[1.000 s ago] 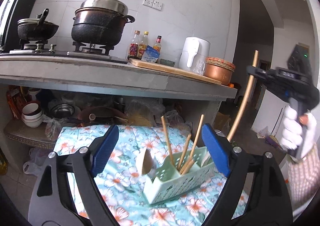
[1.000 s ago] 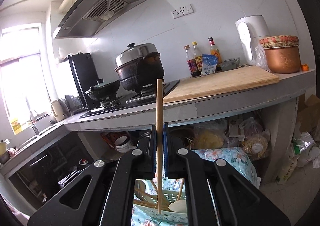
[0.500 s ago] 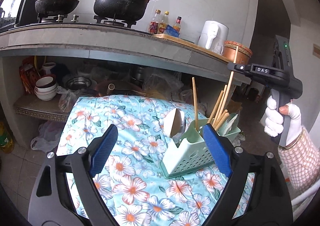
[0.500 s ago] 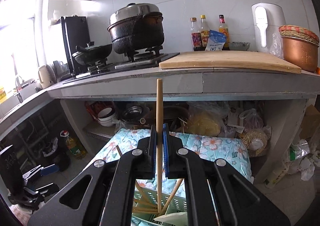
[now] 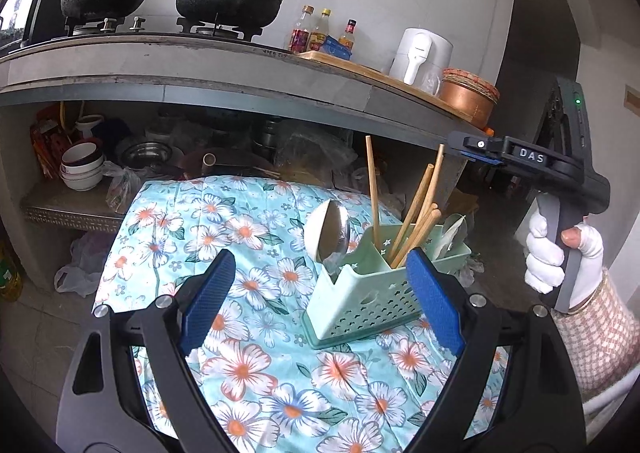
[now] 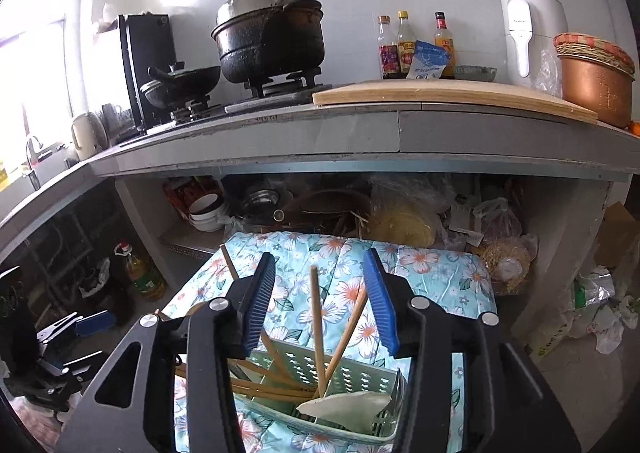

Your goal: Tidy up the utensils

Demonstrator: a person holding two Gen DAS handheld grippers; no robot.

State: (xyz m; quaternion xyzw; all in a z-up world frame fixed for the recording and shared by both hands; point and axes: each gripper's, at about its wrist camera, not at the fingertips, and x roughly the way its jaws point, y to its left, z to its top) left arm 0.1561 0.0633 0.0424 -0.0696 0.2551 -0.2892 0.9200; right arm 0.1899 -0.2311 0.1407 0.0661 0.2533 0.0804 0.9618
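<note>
Two sets of tongs show. At the left, the left tongs (image 5: 320,255) stand wide apart with nothing between the blue pads, low over the flowered cloth (image 5: 240,229) that covers the counter. Beyond them stands one green perforated holder (image 5: 360,305), upright on the cloth. Its left compartment holds two spoons (image 5: 328,229), a white one against a steel one. The middle compartment holds the chopsticks (image 5: 416,209), at least five by their tops, one upright and the others leaning right. The right end compartment holds a pale utensil (image 5: 454,227) whose kind I cannot tell. At the far right a white-gloved hand (image 5: 556,257) holds the right tongs (image 6: 319,255) above the holder. A second ago these were clamped on a single chopstick held upright above the holder. Their jaws have just been opening and now stand apart. That chopstick (image 6: 316,313) stands between the pads, touching neither, with its lower end down in the holder among the others.
</note>
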